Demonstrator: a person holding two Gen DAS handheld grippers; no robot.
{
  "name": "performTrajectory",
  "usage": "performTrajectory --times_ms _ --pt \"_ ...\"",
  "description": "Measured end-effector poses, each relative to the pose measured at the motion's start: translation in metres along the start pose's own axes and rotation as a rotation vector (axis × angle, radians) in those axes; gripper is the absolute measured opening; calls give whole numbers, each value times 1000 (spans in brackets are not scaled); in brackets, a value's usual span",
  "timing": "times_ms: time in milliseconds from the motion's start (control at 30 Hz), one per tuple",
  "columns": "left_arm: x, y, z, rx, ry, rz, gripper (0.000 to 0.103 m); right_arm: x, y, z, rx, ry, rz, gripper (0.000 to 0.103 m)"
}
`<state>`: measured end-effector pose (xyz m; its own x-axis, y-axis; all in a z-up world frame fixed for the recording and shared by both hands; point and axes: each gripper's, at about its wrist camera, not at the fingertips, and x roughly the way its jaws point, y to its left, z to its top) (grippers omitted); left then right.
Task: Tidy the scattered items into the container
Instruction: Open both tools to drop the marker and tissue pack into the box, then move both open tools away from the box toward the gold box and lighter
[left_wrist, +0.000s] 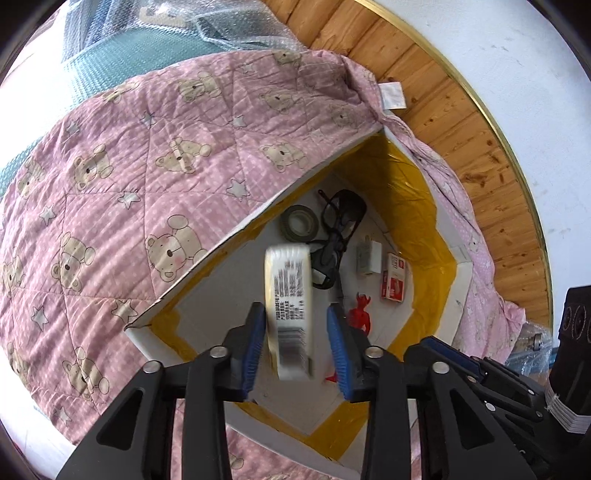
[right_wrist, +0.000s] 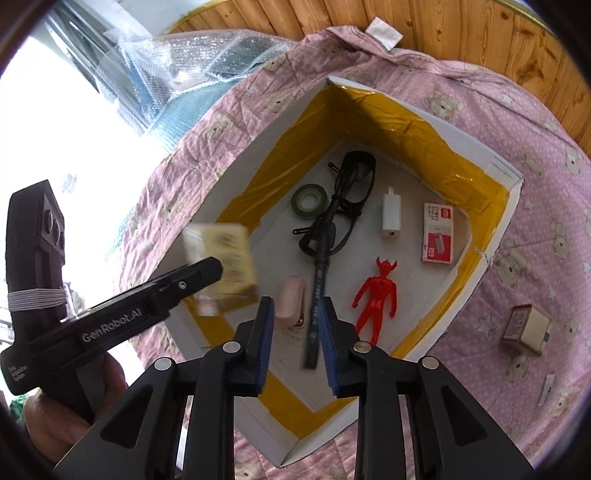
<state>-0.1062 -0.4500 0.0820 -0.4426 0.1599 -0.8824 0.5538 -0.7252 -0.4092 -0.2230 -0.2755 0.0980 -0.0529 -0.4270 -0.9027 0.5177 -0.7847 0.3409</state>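
A white cardboard box (left_wrist: 460, 280) (right_wrist: 476, 147), lined with yellow tape, sits on a pink bear quilt (left_wrist: 147, 147). Inside lie a green tape roll (right_wrist: 309, 201), black glasses (right_wrist: 351, 199), a white charger (right_wrist: 391, 216), a red-and-white staple box (right_wrist: 437, 238), a red figure (right_wrist: 376, 299) and a pink item (right_wrist: 293, 301). My left gripper (left_wrist: 297, 332) is open above the box. A blurred whitish tape roll (left_wrist: 290, 314) (right_wrist: 221, 266) hangs loose between its fingers. My right gripper (right_wrist: 297, 332) is open too, with a blurred black pen (right_wrist: 317, 295) close to its right finger.
A small brown-and-cream box (right_wrist: 524, 328) lies on the quilt (right_wrist: 535, 221) right of the container. Bubble wrap (right_wrist: 192, 66) is piled at the back left. Wooden floor (left_wrist: 461, 122) runs behind the quilt. A hand (right_wrist: 55, 424) holds the left gripper's handle.
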Motion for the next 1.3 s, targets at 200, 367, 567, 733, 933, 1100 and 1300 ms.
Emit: performTrajectory --times_ms 200,367,567,733,933,1100,1300 --pt "0 8 4 -26 -3 6 38 4 -4 -2 10 18 13 28" --pt "0 3 2 -16 -1 -2 38 4 -4 -5 7 20 17 28" --pt "-1 -4 -3 -1 8 -11 38 0 -4 -8 10 17 17 28" --pt "-6 -7 -8 2 3 -16 38 -4 -2 -12 7 12 15 28" --pt "-17 -10 -13 12 -14 -24 38 -13 3 -18 -1 -4 15 28" --pt "-26 -18 -20 31 -27 -32 38 -25 4 -26 3 -26 14 28" --pt "-35 -31 -33 62 -33 -38 38 -39 -1 -39 21 -48 16 28"
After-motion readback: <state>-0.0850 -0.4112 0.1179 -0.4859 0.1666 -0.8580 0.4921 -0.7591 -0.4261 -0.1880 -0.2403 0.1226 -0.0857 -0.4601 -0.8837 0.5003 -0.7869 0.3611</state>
